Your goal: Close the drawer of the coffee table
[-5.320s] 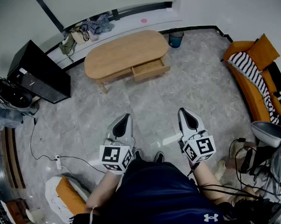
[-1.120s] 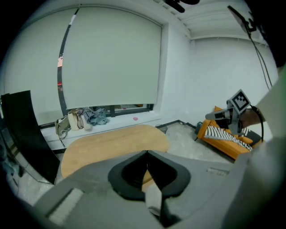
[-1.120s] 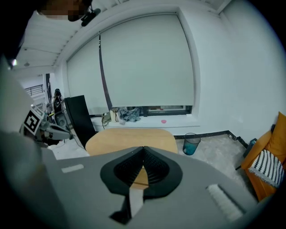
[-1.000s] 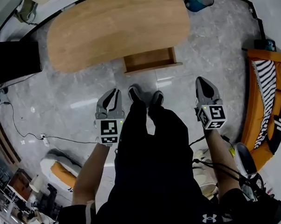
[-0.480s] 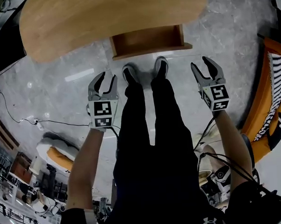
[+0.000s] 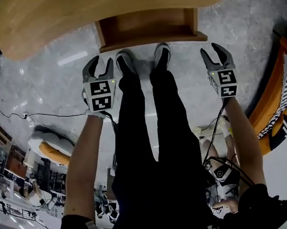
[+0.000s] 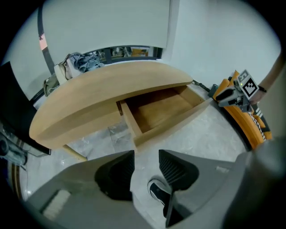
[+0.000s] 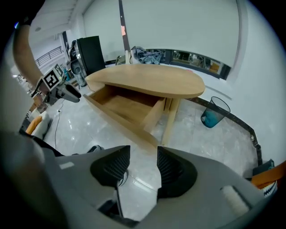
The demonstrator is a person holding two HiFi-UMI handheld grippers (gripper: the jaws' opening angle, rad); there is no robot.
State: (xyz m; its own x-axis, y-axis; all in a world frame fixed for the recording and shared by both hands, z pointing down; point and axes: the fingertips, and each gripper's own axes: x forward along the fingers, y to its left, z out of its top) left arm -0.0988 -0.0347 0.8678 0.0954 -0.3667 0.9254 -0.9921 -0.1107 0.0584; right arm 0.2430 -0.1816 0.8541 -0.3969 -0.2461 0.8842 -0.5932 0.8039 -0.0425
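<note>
Light wood drawer (image 6: 149, 26) standing open, pulled out from under the oval surface (image 6: 58, 20) toward the shoes (image 6: 124, 62). Left claw (image 6: 99, 66) near the drawer's left front corner, right claw (image 6: 212, 54) near its right front corner, both short of the front panel and not touching it. Both released, nothing between the pads; left just opened wider, right just opened and then narrowed slightly. Held low, one at each end of the drawer, probably for pushing and not for grasping: even pressure on both ends to keep the drawer straight. Closing not yet begun. Worth watching: an uneven push, likely to skew and jam the drawer.
</note>
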